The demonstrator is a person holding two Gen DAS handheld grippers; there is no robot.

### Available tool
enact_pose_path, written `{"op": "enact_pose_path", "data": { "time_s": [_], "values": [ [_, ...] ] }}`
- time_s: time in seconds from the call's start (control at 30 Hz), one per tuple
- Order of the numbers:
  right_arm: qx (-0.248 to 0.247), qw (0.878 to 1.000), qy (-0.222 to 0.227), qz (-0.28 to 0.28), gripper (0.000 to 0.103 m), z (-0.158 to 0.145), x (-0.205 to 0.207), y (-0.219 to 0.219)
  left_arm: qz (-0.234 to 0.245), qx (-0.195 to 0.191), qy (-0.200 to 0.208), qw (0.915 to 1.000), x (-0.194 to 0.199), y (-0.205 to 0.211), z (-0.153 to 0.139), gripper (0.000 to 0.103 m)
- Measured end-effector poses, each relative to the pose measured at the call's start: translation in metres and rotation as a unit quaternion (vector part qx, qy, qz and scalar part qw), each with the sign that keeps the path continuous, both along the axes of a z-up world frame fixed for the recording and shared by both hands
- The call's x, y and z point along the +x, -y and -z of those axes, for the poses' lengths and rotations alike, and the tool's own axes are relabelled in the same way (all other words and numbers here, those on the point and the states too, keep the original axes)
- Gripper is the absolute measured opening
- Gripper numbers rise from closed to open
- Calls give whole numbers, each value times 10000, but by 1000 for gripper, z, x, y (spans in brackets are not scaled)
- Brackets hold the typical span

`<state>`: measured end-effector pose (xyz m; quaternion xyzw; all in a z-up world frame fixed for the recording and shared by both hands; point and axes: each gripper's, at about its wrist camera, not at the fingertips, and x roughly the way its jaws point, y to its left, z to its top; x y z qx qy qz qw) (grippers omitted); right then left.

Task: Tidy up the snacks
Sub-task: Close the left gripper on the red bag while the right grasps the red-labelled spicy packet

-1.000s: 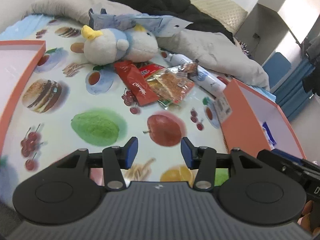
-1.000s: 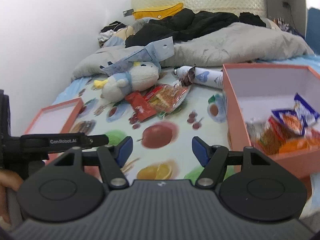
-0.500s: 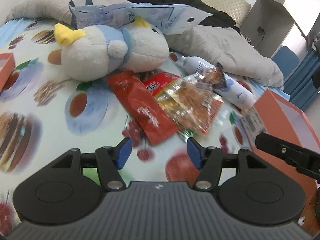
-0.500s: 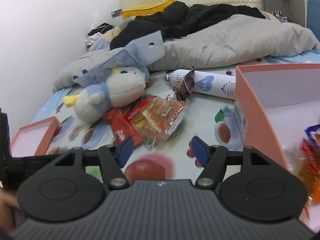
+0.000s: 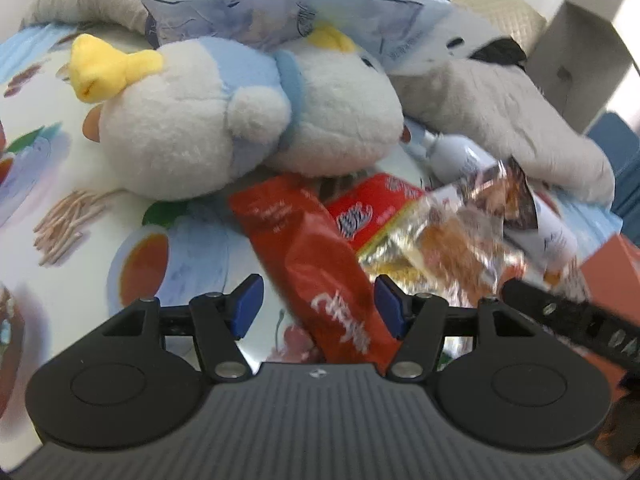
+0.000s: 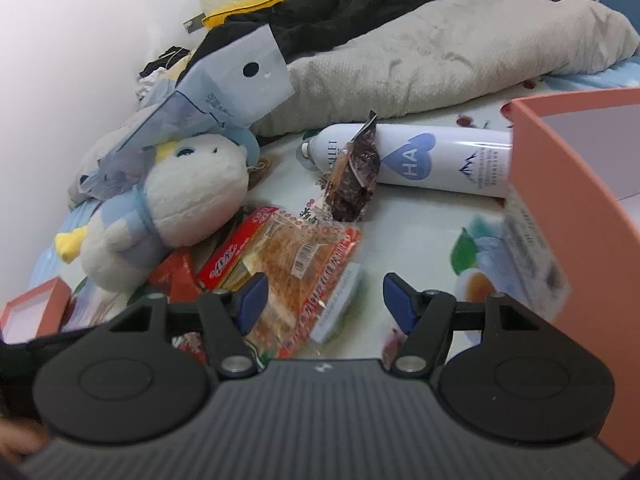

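On the bed, atop a fruit-and-food printed sheet (image 5: 80,240), a small heap of snacks lies just below a white-and-blue plush toy (image 5: 224,120). Left gripper (image 5: 316,306) hangs over the heap, jaws released and straddling the long red snack packet (image 5: 316,276), which runs from 11 o'clock down toward 5 o'clock between the blue pads; nothing pinched yet. Its jaws have just been opening, with the packet now lying between them. Right gripper (image 6: 322,300) likewise released, the clear-wrapped cracker pack (image 6: 308,264) under its left pad and bare sheet toward the right one. Judgement: the step in hand is the pick-up; best to settle each claw squarely across its packet's narrow width, press lightly into the soft bedding, then close, since crinkly film may slide and the packs overlap. A dark small wrapper (image 6: 354,176) leans against a white spray can (image 6: 444,160) at 12 o'clock. Orange box (image 6: 580,208) at 3 o'clock looks the likely destination. Grey blanket (image 6: 440,60) and dark clothing pile up at the head; white wall at 9 o'clock.
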<state>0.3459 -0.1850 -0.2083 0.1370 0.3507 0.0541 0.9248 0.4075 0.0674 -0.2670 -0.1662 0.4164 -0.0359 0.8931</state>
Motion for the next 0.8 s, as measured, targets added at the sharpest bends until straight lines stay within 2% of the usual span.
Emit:
{"op": "enact_pose_path", "data": {
  "time_s": [0.13,0.23,0.33,0.4,0.57,0.67,0.8],
  "values": [
    [-220,9997,-9,119,67,7,18,-8,29,163,119,9998,13,5,4,67],
    [-251,9996,-114,-28,66,13,28,-12,-23,322,153,9994,19,8,5,67],
    [-370,9992,-95,-145,59,16,29,-16,-97,582,176,9981,26,12,5,67],
    [-453,9987,-28,-247,48,14,27,-19,-119,797,149,9966,31,17,6,67],
    [-709,9969,105,-310,42,9,17,-25,-168,1169,116,9929,36,25,8,64],
    [-749,9968,167,-242,42,5,9,-23,-112,1278,142,9916,33,26,8,56],
    [-809,9962,245,-224,41,-1,-6,-20,-48,1215,151,9925,22,20,4,37]
  ]
}}
